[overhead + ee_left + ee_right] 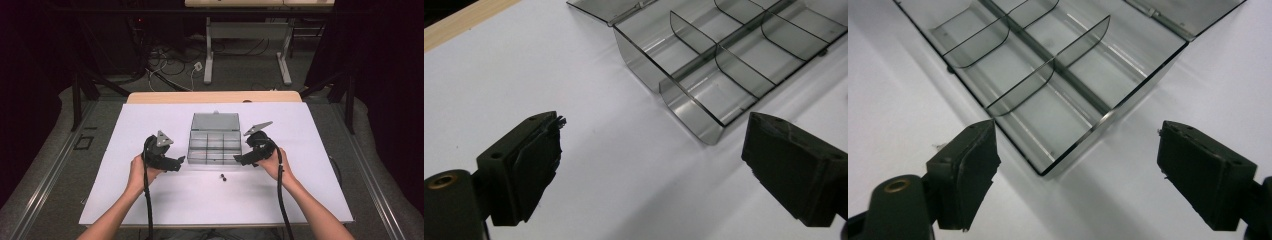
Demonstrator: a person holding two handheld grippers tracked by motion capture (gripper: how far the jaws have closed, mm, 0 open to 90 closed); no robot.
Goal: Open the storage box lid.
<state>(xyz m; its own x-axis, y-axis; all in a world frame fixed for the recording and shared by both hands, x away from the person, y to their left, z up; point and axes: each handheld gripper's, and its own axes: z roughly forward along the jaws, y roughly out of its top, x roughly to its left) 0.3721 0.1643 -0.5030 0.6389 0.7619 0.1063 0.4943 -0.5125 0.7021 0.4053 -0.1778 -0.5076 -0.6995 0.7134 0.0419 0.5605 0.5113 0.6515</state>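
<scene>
A clear grey plastic compartment box [214,148] lies at the middle of the white table top [150,200], its lid [216,121] folded back flat. Its compartments look empty. My left gripper [180,161] is held just left of the box's near left corner, jaws wide apart with nothing between them. In the left gripper view the box [684,107] lies ahead to the right of the left gripper [655,120]. My right gripper [237,160] sits at the box's near right corner, open and empty. In the right gripper view the box's corner [1048,80] lies just ahead of the right gripper [1078,127].
Two small dark parts [223,176] lie on the table just in front of the box, between the hands. A wooden edge [215,96] borders the far side of the table top. Beyond it are desk legs [209,55] and cables on the floor.
</scene>
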